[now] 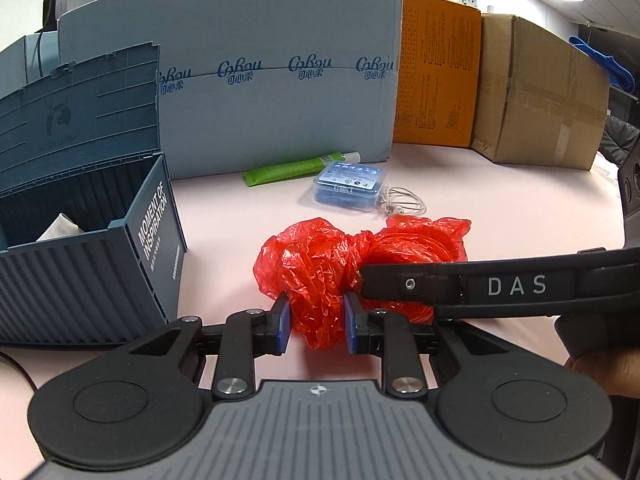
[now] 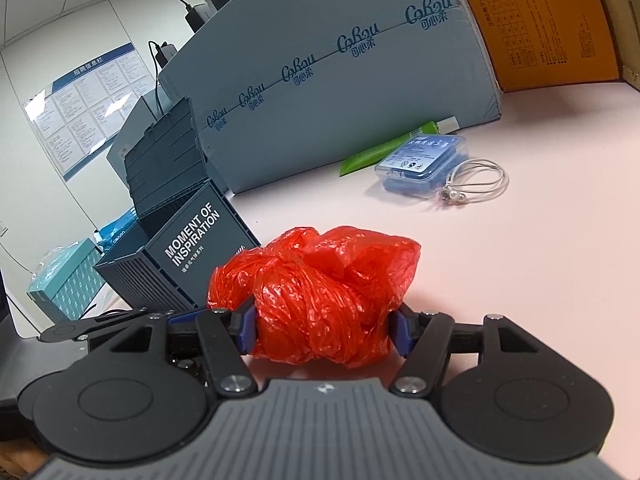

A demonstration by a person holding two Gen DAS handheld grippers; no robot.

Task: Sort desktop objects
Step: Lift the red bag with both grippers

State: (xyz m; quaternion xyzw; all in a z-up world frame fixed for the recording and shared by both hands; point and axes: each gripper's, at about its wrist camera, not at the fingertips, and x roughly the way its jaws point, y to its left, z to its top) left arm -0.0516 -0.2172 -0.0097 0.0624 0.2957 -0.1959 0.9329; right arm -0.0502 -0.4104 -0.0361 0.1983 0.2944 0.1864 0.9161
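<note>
2 tongs pinching 1 crumpled red plastic bag (image 1: 352, 264) on the pink table (image 1: 500, 208): left tongs (image 1: 316, 326) narrow on a thin fold, right tongs (image 2: 322, 330) wider around the bulk. Likely light, soft, slippery; best gripped at bunched folds. Beside open blue crate (image 1: 100, 272).

Open pink tabletop (image 1: 520, 208) lies right of the crumpled red plastic bag (image 1: 320, 264). The open dark-blue plastic crate (image 1: 156, 232) blocks the left. Behind, a green tube (image 1: 288, 170), clear blue case (image 1: 350, 186) and coiled white cable (image 1: 404, 202) sit before the pale-blue carton wall (image 1: 280, 112).
</note>
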